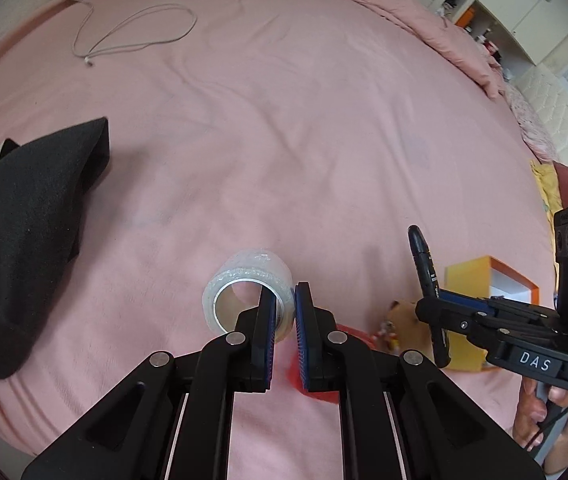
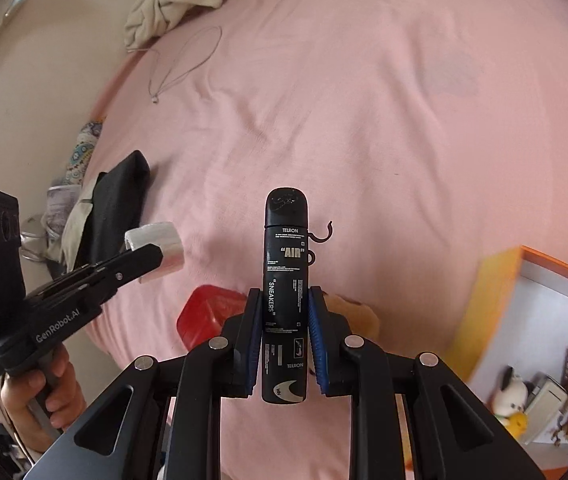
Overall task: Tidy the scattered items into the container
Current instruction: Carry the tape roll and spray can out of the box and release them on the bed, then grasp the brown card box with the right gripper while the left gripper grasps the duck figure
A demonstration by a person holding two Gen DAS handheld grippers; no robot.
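A wrinkled pink bed sheet (image 1: pixel 284 128) spans both views. At 4 o'clock sits the orange-rimmed box (image 1: pixel 484 280), open-topped. The right tool (image 2: pixel 285 300) grips a slim black spray can (image 2: pixel 286 280), pointing forward. The left tool (image 1: pixel 284 300) pinches the wall of a clear tape roll (image 1: pixel 244 288), glossy, ring-shaped.

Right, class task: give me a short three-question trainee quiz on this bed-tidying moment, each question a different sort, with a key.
1. True or false: the left gripper grips a tape roll.
2. What does the right gripper hold? A) black spray can B) red box C) cable
3. Fill in: the box has an ___ rim.

Key: 1 true; 2 A; 3 orange.
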